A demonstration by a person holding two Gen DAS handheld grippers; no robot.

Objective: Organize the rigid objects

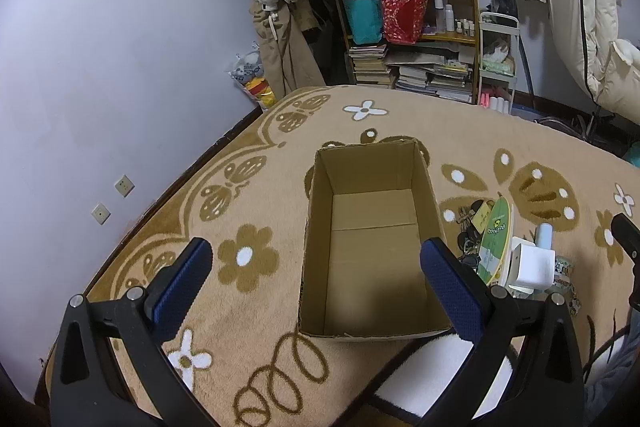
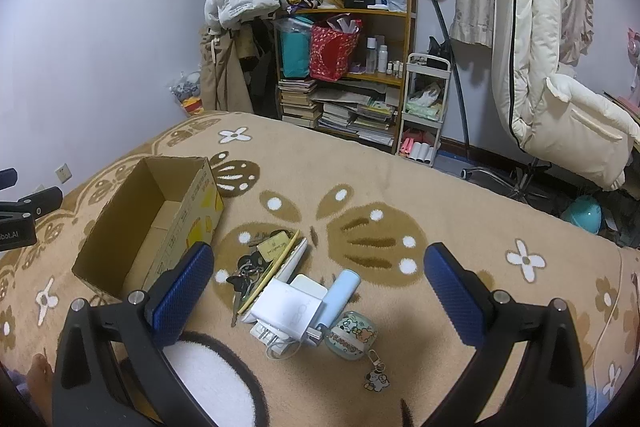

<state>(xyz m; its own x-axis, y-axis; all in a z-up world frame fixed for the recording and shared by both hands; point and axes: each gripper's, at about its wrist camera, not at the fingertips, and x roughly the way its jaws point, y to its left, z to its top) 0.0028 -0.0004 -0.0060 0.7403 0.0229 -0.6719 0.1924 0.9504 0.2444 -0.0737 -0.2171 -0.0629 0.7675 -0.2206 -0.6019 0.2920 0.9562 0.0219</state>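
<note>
My right tongs gape empty over the pile: charger at centre, blue tube at one o'clock, keys at eleven. My left tongs hang just as wide above the bare box. Everything touches, so I judge a careless pinch could drag the charger's neighbours or snag its cord.

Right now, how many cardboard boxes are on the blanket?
1. The cardboard box stands open and empty on the blanket, left of the pile of small items. None other shows.
</note>
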